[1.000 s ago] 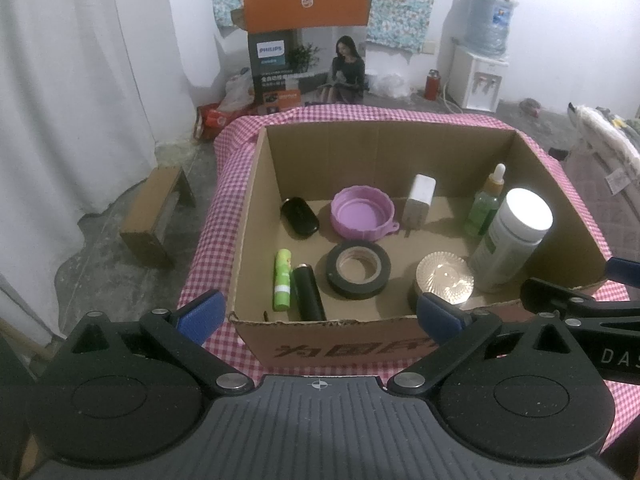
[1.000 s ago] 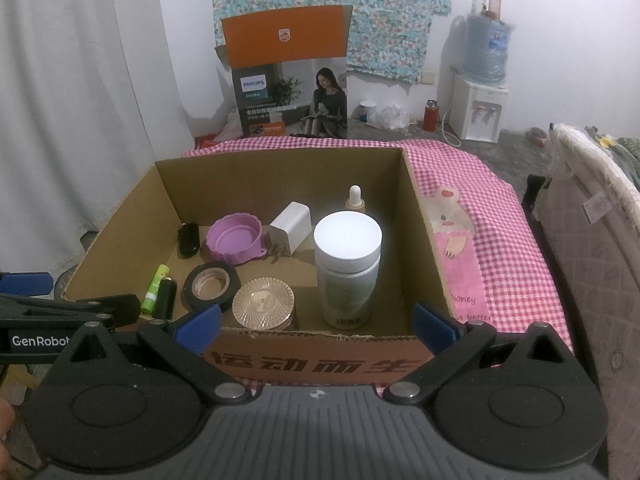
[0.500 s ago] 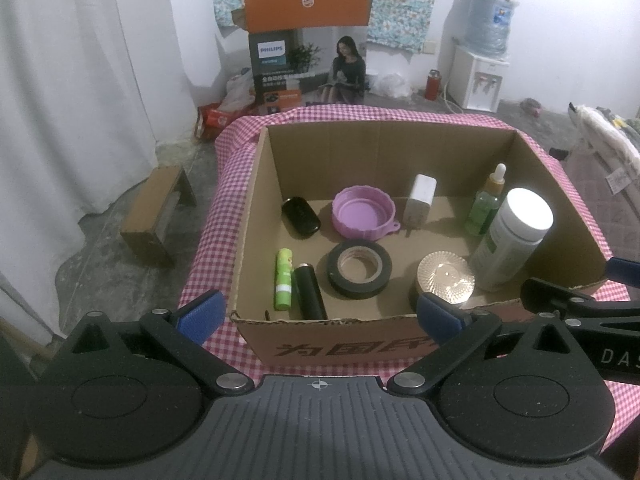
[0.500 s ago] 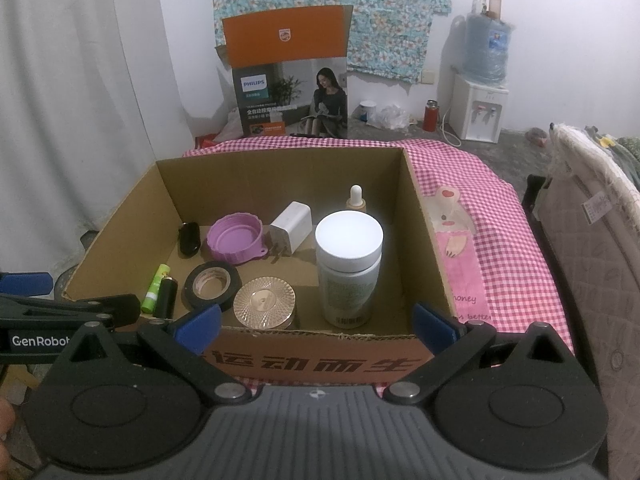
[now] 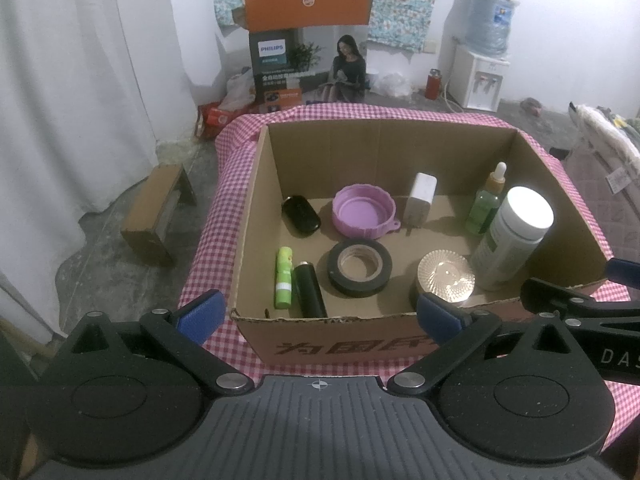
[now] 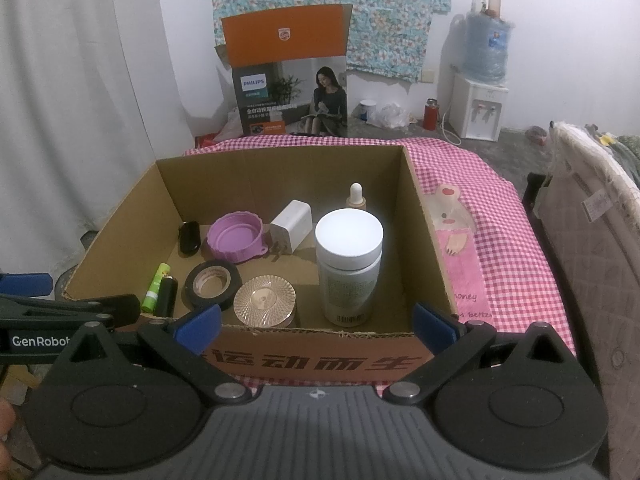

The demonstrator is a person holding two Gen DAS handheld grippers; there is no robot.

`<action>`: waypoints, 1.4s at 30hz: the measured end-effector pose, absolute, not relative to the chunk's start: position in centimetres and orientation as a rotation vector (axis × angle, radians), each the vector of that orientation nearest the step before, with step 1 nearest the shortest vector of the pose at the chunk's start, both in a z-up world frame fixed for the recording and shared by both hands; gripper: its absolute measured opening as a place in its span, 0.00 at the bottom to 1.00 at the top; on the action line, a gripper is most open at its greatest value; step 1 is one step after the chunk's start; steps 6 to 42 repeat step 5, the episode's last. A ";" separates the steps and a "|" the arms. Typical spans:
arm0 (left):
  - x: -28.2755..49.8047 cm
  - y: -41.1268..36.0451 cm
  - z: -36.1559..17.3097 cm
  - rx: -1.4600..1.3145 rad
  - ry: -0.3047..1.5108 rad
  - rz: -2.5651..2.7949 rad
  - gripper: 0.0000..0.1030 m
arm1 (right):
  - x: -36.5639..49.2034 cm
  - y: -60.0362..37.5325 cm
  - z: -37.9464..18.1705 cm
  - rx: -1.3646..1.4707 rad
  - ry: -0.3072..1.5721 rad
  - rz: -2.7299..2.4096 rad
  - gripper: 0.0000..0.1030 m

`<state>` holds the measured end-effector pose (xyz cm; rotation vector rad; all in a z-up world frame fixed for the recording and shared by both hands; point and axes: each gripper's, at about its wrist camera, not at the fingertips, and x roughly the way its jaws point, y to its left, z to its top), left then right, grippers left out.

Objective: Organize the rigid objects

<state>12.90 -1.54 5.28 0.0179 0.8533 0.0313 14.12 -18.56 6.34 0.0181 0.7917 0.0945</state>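
An open cardboard box (image 5: 256,208) (image 6: 424,232) stands on a pink checked cloth. Inside are a white-capped bottle (image 5: 512,236) (image 6: 348,264), a green dropper bottle (image 5: 486,202), a white charger (image 5: 420,198) (image 6: 292,224), a purple lid (image 5: 362,216) (image 6: 236,238), a black tape roll (image 5: 359,266) (image 6: 212,282), a gold round jar (image 5: 444,278) (image 6: 264,300), a green tube (image 5: 283,276), a black tube (image 5: 308,290) and a black oval case (image 5: 300,220). My left gripper (image 5: 320,314) and right gripper (image 6: 316,324) are open and empty, before the box's near wall.
A Philips carton (image 5: 308,64) stands behind the table, a water dispenser (image 5: 482,68) at the back right. A wooden stool (image 5: 156,216) sits on the floor at left. A quilted bed edge (image 6: 592,240) is at right. A cartoon patch (image 6: 452,220) lies on the cloth.
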 end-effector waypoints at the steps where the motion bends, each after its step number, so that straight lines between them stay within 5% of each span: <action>1: 12.9 -1.5 5.3 0.018 0.853 0.031 1.00 | 14.1 -18.6 6.3 0.018 0.792 0.094 1.00; 42: 12.9 -1.5 5.3 0.018 0.854 0.031 1.00 | 14.2 -18.6 6.3 0.019 0.792 0.095 1.00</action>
